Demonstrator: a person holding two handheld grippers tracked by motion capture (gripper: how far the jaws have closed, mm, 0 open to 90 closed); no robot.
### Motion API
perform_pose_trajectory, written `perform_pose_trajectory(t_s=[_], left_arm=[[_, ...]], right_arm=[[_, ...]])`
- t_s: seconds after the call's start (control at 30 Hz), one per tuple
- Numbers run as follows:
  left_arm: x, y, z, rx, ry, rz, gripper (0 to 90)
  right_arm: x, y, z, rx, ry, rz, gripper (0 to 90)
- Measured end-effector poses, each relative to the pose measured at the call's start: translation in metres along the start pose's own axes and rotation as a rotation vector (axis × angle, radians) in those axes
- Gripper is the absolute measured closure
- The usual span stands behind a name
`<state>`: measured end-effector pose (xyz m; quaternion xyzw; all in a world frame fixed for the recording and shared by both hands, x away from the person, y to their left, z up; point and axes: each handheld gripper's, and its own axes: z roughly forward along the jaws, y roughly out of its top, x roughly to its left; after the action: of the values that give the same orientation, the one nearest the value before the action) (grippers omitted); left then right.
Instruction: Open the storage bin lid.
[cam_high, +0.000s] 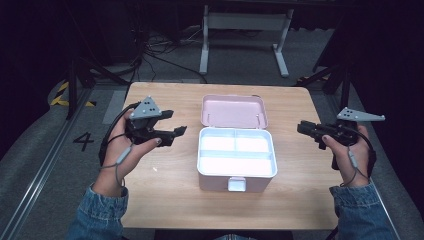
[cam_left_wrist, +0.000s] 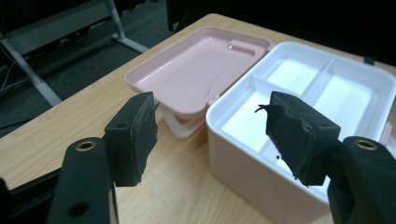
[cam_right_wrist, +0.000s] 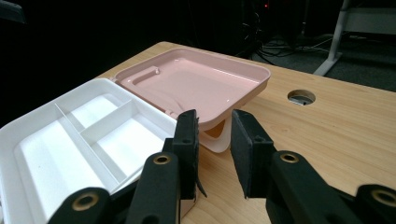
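Both my grippers, left (cam_high: 176, 131) and right (cam_high: 301, 127), spread, empty; between them, light, slippery pink-lidded white plastic box (cam_high: 236, 159): grip its stiff rim.

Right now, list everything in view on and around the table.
box: one, white, three compartments, all bare, centre of table
lid: one, pink, open, hinged at the box's far edge
table: one, light wood, round hole near the lid
desk frame: one, white, on the floor beyond the table
cables: several, black, on the floor
left gripper: one, black, fingers wide apart, holding nothing
right gripper: one, black, fingers apart, holding nothing
sleeves: two, blue denim
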<state>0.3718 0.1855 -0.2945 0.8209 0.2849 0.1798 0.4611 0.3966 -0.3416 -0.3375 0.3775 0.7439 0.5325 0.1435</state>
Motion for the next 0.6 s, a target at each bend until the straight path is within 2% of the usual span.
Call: perform_pose_trajectory(t_s=[0.07,0.17,0.27,0.43,0.57,0.6], left_arm=[[0.003,-0.008,-0.003,-0.001,0.003,-0.019,34.6],[0.007,-0.02,-0.006,0.011,0.032,-0.027,34.6],[0.011,-0.031,-0.007,0.019,0.024,-0.05,34.5],[0.018,-0.048,-0.005,0.072,0.024,-0.096,34.3],[0.021,-0.058,-0.003,0.094,0.047,-0.112,34.3],[0.023,-0.063,0.0,0.114,0.059,-0.12,34.3]], right_arm=[[-0.001,-0.001,-0.001,0.007,-0.002,-0.003,72.4],[-0.001,-0.003,0.0,0.021,-0.003,-0.001,72.3],[-0.001,-0.004,0.0,0.033,-0.005,0.002,72.2],[-0.002,-0.005,0.001,0.042,-0.006,0.003,71.9],[-0.004,-0.007,0.003,0.05,-0.005,0.003,71.9],[-0.004,-0.008,0.004,0.056,-0.003,0.005,71.8]])
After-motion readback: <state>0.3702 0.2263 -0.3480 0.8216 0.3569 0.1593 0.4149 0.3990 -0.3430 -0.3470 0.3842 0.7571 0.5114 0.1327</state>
